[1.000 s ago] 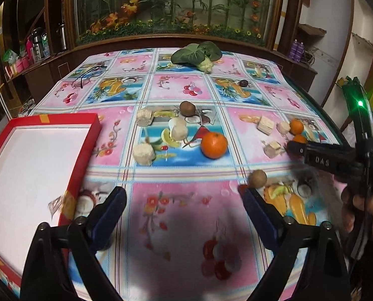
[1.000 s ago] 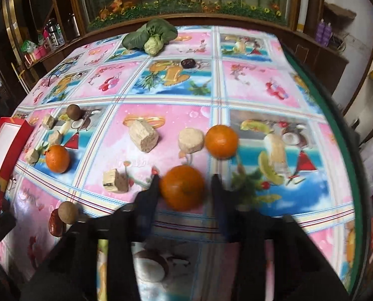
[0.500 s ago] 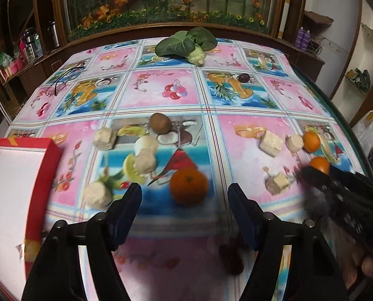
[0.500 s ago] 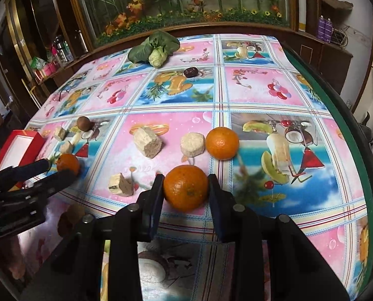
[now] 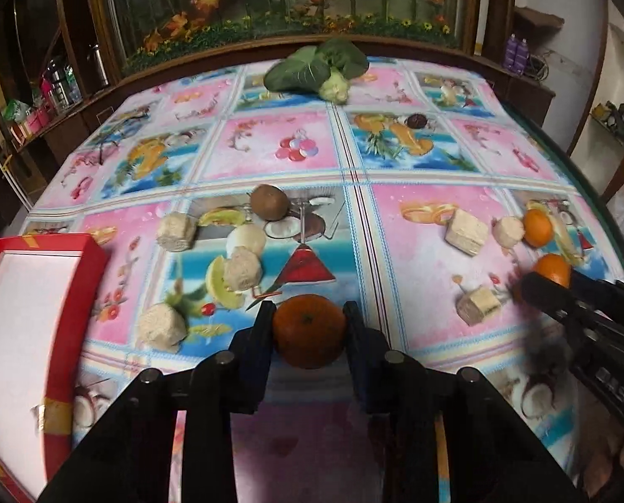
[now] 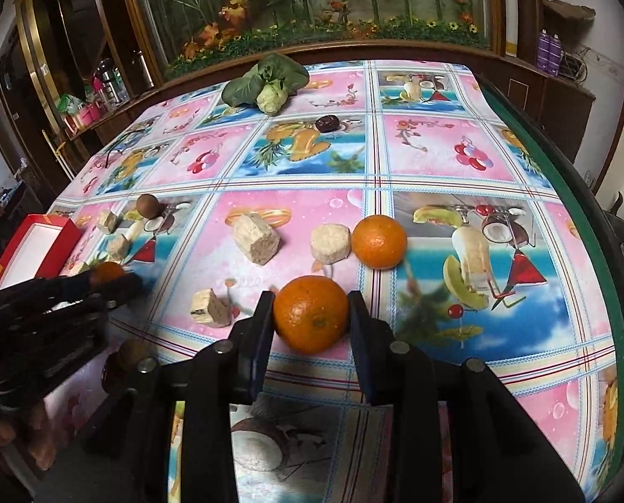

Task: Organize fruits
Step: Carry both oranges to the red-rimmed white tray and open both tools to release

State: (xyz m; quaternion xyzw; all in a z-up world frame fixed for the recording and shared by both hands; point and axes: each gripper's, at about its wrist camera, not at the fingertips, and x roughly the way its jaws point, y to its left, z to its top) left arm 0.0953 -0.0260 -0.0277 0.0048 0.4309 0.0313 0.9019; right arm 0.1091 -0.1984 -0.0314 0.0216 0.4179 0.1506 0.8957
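oranges sat low centre in both views. left wrist view: the left gripper (image 5: 309, 331) clamped one orange (image 5: 309, 332); the red tray (image 5: 39, 335) lay at left, cut off. right wrist view: the right gripper (image 6: 310, 319) pinched another orange (image 6: 310, 313). round skins might slip if squeezed off-centre; whether either was lifted was unclear.

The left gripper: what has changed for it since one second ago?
The left gripper moved forward and right and closed on an orange, its fingers now against it. The right gripper still holds its own orange. The red box stayed empty.
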